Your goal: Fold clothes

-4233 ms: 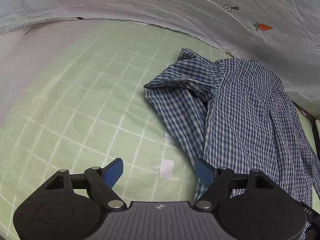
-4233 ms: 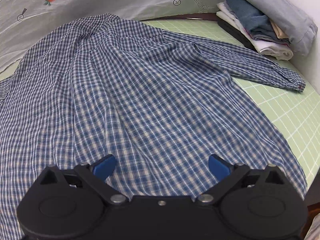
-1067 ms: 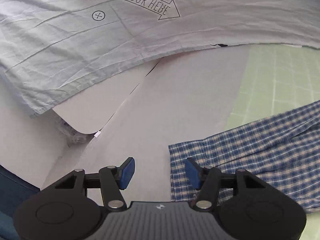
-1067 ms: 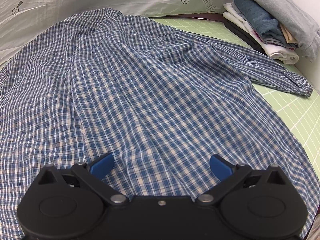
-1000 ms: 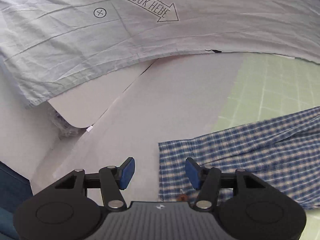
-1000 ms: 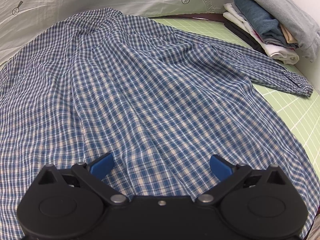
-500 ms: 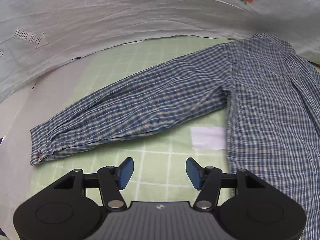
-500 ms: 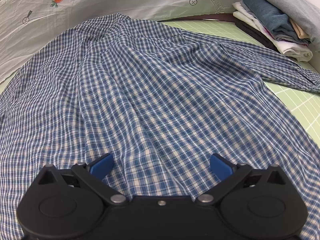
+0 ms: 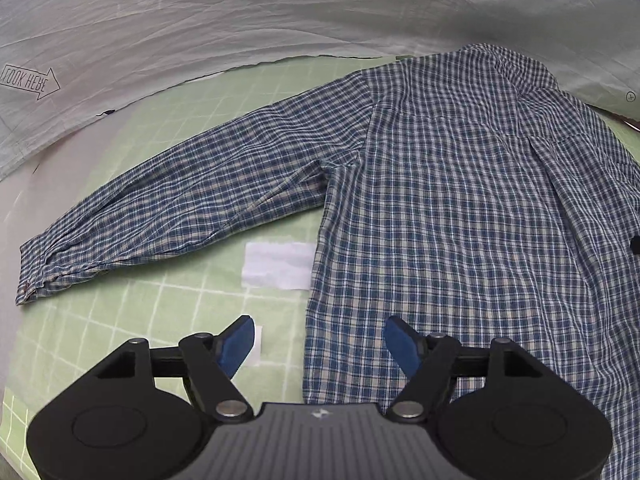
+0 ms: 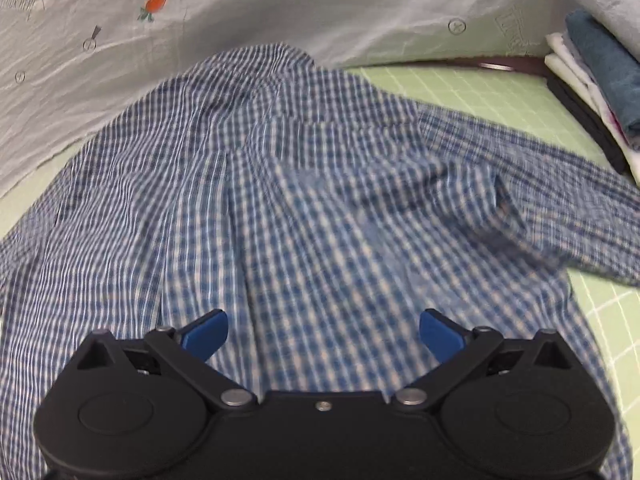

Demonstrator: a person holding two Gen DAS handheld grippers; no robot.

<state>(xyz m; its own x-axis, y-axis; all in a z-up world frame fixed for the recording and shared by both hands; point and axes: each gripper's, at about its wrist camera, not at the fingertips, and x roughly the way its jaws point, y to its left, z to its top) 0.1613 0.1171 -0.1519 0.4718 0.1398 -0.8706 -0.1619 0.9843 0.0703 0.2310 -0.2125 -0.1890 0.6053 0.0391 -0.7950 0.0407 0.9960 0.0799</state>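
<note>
A blue and white checked shirt (image 9: pixel 460 200) lies spread flat on the green grid mat (image 9: pixel 132 320), collar toward the back. Its left sleeve (image 9: pixel 180 208) stretches out to the left, the cuff (image 9: pixel 36 280) at the mat's edge. My left gripper (image 9: pixel 320 344) hovers over the shirt's left hem edge; its jaws are opening and nothing is between them. In the right wrist view the same shirt (image 10: pixel 300 208) fills the picture, blurred, with its right sleeve (image 10: pixel 560 208) running to the right. My right gripper (image 10: pixel 324 332) stands wide open above the shirt's lower body, holding nothing.
A pale printed sheet (image 9: pixel 240 20) with carrots hangs behind the mat. A stack of folded clothes (image 10: pixel 600 60) sits at the back right. A white label (image 9: pixel 280 264) is stuck on the mat beside the shirt. Bare grey surface (image 9: pixel 16 184) lies left of the mat.
The left gripper swung right from the sleeve cuff to the shirt's left hem and its jaws widened. The sleeve now lies stretched out. The right gripper shifted right over the shirt body.
</note>
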